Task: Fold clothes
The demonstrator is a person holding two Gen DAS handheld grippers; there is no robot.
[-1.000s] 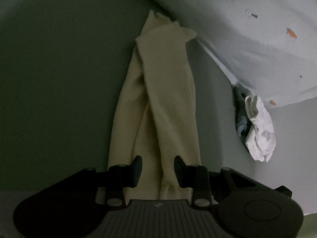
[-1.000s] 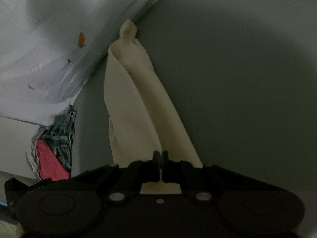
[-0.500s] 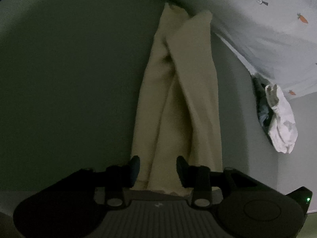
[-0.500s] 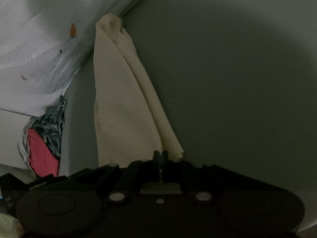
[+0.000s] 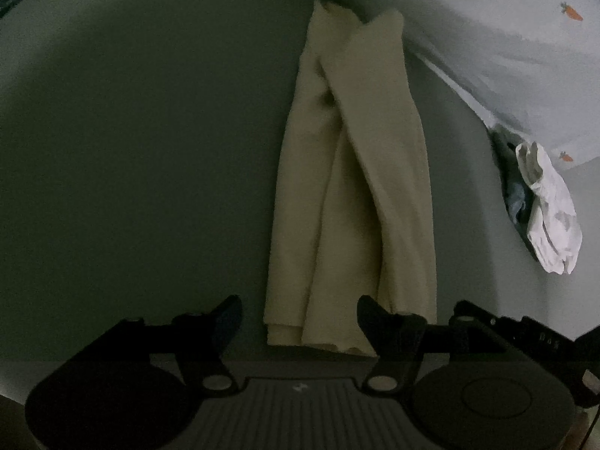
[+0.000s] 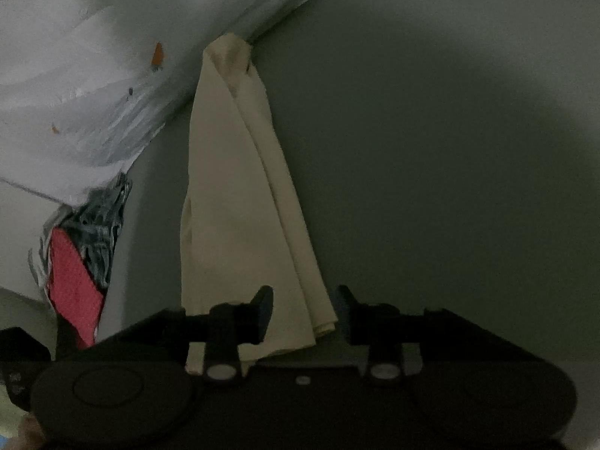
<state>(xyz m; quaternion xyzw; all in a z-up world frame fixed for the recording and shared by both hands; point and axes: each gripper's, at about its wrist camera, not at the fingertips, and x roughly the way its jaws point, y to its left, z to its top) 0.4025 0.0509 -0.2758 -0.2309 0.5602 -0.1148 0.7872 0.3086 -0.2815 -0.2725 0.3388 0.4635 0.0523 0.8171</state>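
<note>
A cream garment (image 5: 352,187) lies as a long folded strip on the grey surface (image 5: 131,150), its two layers crossing over each other. My left gripper (image 5: 300,315) hovers over the strip's near end, its jaws opening, the cloth lying between the fingers and not pinched. In the right wrist view the same cream garment (image 6: 240,206) runs away from my right gripper (image 6: 303,307). That gripper's jaws are opening too, with the garment's near corner lying loose between them.
A pale sheet with small carrot prints (image 5: 506,45) covers the far right in the left wrist view and the pale sheet (image 6: 75,75) fills the left in the right wrist view. A white crumpled garment (image 5: 547,206) and a dark and red clothes pile (image 6: 82,262) lie at its edge.
Both grippers have opened: the right one let go of the garment's end it was shut on, and the left one spread wider. The garment now lies flat, its near end farther from the left gripper.
</note>
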